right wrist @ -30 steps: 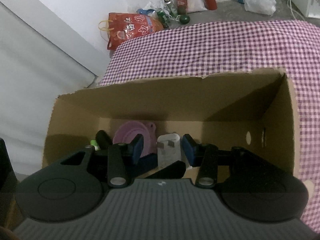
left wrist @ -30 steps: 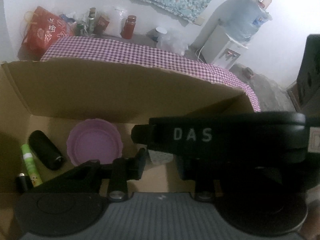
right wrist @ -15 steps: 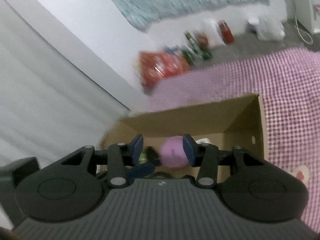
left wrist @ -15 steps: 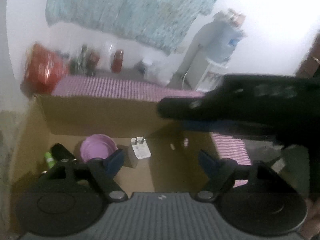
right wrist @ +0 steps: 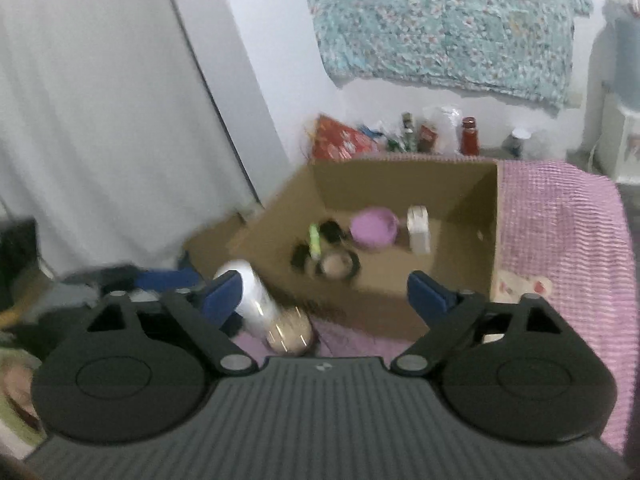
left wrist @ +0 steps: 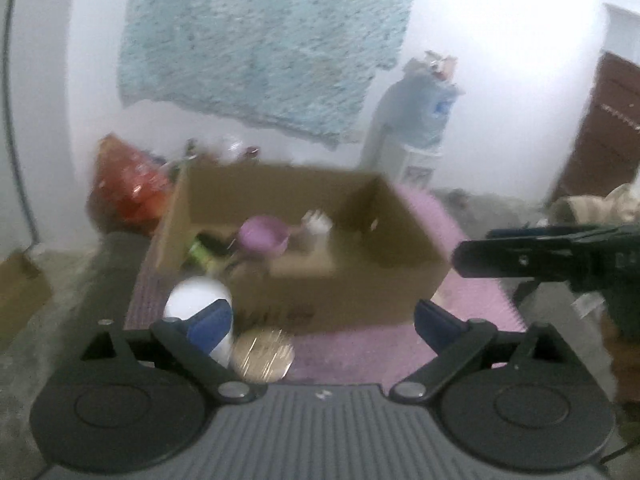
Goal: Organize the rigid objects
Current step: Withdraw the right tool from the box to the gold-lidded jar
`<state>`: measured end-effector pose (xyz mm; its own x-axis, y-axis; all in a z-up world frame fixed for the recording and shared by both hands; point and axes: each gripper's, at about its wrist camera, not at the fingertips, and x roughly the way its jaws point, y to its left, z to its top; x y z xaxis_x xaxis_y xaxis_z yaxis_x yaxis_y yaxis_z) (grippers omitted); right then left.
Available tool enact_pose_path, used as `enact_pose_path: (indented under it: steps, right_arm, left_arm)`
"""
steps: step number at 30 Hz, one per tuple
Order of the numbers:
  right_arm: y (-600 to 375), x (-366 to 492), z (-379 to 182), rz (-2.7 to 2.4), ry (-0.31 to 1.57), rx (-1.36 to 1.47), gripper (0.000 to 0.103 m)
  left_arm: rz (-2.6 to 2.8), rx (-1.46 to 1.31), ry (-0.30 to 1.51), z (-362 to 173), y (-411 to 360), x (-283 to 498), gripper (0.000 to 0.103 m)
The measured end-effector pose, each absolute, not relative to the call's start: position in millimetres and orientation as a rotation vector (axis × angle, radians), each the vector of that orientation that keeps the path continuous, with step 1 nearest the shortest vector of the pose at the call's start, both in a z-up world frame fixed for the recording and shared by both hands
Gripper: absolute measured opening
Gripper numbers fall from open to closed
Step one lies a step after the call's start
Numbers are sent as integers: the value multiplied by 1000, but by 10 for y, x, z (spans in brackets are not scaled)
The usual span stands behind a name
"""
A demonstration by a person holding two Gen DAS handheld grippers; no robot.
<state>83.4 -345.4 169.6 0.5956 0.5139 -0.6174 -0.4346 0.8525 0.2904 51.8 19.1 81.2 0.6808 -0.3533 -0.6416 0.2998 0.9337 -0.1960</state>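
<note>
A cardboard box (left wrist: pixel 360 280) (right wrist: pixel 400 292) stands on a pink checked cloth. In it are a purple bowl (left wrist: pixel 262 234) (right wrist: pixel 374 228), a white charger (left wrist: pixel 318 222) (right wrist: pixel 418 224), a green tube (right wrist: pixel 315 240) and a dark round item (right wrist: pixel 336 266). A white bottle (left wrist: pixel 198 300) (right wrist: pixel 254 300) with a shiny round end lies on the cloth in front of the box. My left gripper (left wrist: pixel 323 320) and right gripper (right wrist: pixel 326 296) hover back from the box. The jaws of both are opening wide, with nothing held between them. The right gripper (left wrist: pixel 540 256) also shows at the right of the left wrist view.
A red bag (right wrist: pixel 340 140) and several bottles (right wrist: pixel 468 140) stand along the far wall under a hanging teal cloth (right wrist: pixel 440 28). A water dispenser (left wrist: pixel 420 128) and a brown door (left wrist: pixel 604 128) are at the right. A white curtain (right wrist: pixel 100 100) hangs at the left.
Both grippers have drawn back and up out of the box and opened wide. The white charger that was between the right fingers now stands in the box beside the purple bowl.
</note>
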Motion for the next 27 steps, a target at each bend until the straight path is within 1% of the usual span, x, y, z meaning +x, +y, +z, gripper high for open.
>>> enact_pose_path:
  steps: [1, 7, 9, 13, 15, 19, 24, 25, 27]
  right_arm:
    - [-3371, 756, 1638, 541, 759, 73, 102]
    - [-2889, 568, 1344, 447, 791, -213, 102]
    - [-2780, 583, 1278, 429, 779, -261, 102]
    - [-2657, 614, 1161, 420, 742, -326, 102]
    - [-2699, 622, 1122, 475, 734, -275, 102]
    - [-2791, 749, 956, 518, 764, -64, 102]
    - [-2852, 1012, 600, 534, 804, 192, 101]
    - [-2862, 1065, 527, 549, 817, 248, 101]
    - [-2853, 1157, 382, 578, 853, 346, 97]
  left_arm:
    - [-356, -80, 746, 738, 216, 460, 99]
    - [-358, -104, 825, 274, 291, 328, 99]
    - [-363, -99, 833, 186, 324, 298, 103]
    - [-369, -120, 830, 111, 354, 370, 103]
    - [-366, -129, 826, 90, 374, 397, 103]
    - [-382, -146, 811, -31, 404, 480, 103]
    - [-339, -150, 800, -188, 393, 611, 103]
    - [-336, -142, 791, -203, 374, 633, 103]
    - [-325, -125, 776, -230, 333, 678, 101]
